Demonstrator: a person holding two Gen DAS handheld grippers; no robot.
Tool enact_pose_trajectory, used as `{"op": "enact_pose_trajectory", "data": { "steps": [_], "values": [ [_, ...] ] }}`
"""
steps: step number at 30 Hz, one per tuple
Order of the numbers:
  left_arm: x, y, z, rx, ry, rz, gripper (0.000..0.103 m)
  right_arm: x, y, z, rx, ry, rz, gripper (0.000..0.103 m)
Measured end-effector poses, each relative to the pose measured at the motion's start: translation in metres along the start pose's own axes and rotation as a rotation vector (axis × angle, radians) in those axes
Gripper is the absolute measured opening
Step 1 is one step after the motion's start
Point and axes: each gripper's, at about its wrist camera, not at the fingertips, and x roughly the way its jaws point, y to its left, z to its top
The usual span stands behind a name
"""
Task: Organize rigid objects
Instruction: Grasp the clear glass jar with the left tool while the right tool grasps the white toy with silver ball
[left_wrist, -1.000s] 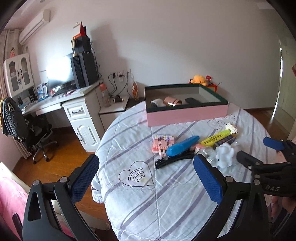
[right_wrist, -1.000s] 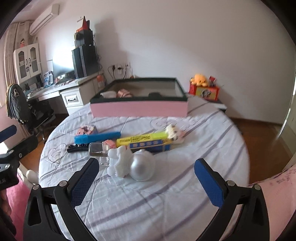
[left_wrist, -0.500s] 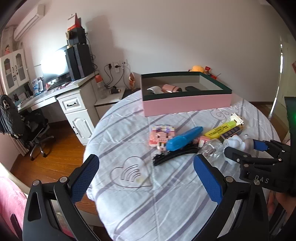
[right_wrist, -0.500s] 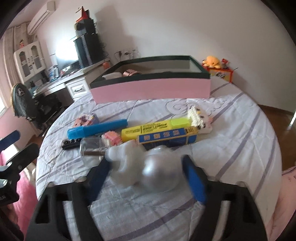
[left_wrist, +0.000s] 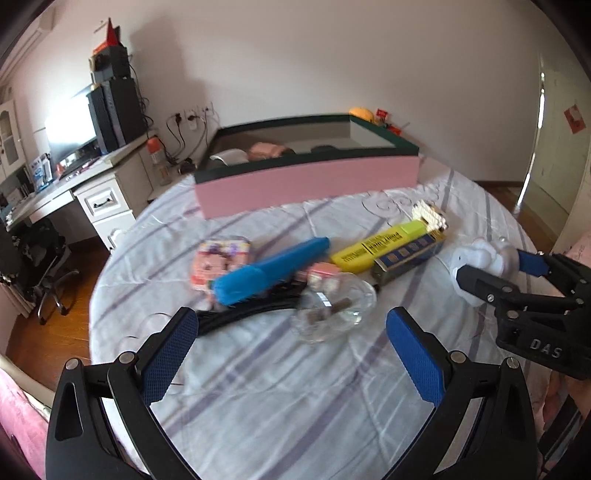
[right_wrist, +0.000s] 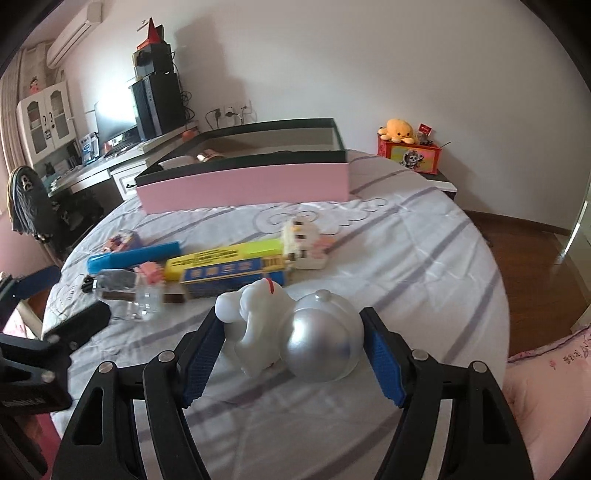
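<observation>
Right wrist view: my right gripper (right_wrist: 291, 343) is clamped across the white-and-silver figurine (right_wrist: 295, 332) on the bed, probably bound for the pink box (right_wrist: 243, 184), while the left gripper (left_wrist: 291, 354) hangs apart above the glass bottle (left_wrist: 332, 310), which looks blurred.

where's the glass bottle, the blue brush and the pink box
glass bottle (left_wrist: 334, 312), left wrist view, clear body
blue brush (left_wrist: 273, 269), left wrist view, middle of back
pink box (right_wrist: 243, 186), right wrist view, front wall
</observation>
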Motion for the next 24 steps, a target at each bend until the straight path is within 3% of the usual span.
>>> {"op": "enact_pose_trajectory", "data": {
  "steps": [10, 16, 19, 24],
  "values": [
    [0.029, -0.007, 0.006, -0.005, 0.036, 0.016, 0.103, 0.013, -0.007, -0.004, 0.004, 0.005, 0.061, 0.074],
    [0.033, -0.010, 0.007, 0.015, 0.031, -0.027, 0.075, 0.015, -0.007, -0.003, 0.002, 0.012, 0.068, 0.074],
    [0.030, -0.016, 0.006, 0.043, 0.014, -0.071, 0.049, 0.015, -0.006, -0.003, -0.002, 0.014, 0.067, 0.074],
    [0.026, -0.016, 0.005, 0.047, 0.004, -0.084, 0.047, 0.016, -0.006, -0.003, -0.006, 0.013, 0.068, 0.073]
  ]
}}
